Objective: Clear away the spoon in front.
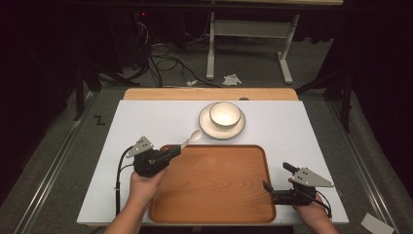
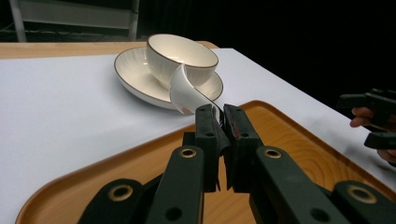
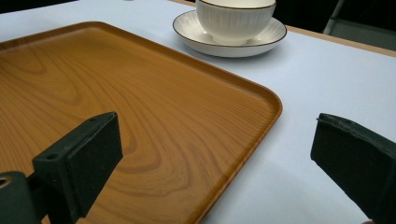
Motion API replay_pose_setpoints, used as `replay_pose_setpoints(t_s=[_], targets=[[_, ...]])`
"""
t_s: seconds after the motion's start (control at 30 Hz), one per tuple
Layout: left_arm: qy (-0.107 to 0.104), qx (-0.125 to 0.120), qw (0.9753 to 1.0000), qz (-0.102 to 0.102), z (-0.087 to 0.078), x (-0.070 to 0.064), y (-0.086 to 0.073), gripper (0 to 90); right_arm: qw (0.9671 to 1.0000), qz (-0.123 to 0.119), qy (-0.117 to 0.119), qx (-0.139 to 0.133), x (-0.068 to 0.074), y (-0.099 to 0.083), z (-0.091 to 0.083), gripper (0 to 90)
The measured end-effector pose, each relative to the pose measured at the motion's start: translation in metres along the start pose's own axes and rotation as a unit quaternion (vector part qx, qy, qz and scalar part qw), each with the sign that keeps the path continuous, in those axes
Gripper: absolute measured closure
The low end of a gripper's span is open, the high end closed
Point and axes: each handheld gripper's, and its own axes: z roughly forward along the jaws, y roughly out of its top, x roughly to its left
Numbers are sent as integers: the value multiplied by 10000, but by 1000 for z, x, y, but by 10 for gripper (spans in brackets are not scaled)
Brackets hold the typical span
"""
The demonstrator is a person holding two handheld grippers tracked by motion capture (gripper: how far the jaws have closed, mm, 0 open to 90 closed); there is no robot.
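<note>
The left gripper (image 1: 176,150) clamps a white spoon (image 1: 193,137) near the saucer (image 1: 207,127); the right gripper (image 1: 277,176) rests wide open, empty, right of the tray (image 1: 214,214).

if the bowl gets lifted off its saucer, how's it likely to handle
The bowl looks like glazed ceramic, so probably rigid, breakable and somewhat slippery between hard jaws. It sits loose on the saucer, so a sideways nudge may slide it rather than tip it, given its low, wide shape.
</note>
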Motion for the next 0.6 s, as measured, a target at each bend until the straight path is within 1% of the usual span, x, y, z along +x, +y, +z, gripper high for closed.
replay_pose_setpoints(t_s=[0.03,0.17,0.2,0.23,0.37,0.4,0.5,0.53,0.57,0.6], targets=[[-1,-4,10000,-12,-5,1,-4,857,10000,-27,13,-9,0,0,0,33],[25,-18,10000,-30,-15,3,-13,857,10000,-55,13,-13,1,0,1,33],[25,-18,10000,-30,-15,3,-13,857,10000,-62,15,-11,1,0,1,33],[33,-25,10000,-51,-21,4,-18,857,10000,-66,12,-9,1,0,1,33],[38,-34,10000,-40,-31,6,-28,857,10000,-54,1,12,2,0,1,33],[42,-35,10000,-58,-33,5,-31,857,10000,-55,0,16,2,0,1,33],[33,-20,10000,-19,-41,6,-38,857,10000,-77,6,18,2,0,1,33],[33,-20,10000,-19,-41,6,-38,857,10000,-77,6,18,2,0,1,33],[36,-9,10000,-34,-45,7,-42,857,10000,-77,2,23,2,0,1,33],[36,-9,10000,-34,-45,7,-42,857,10000,-77,2,23,2,0,1,33]])
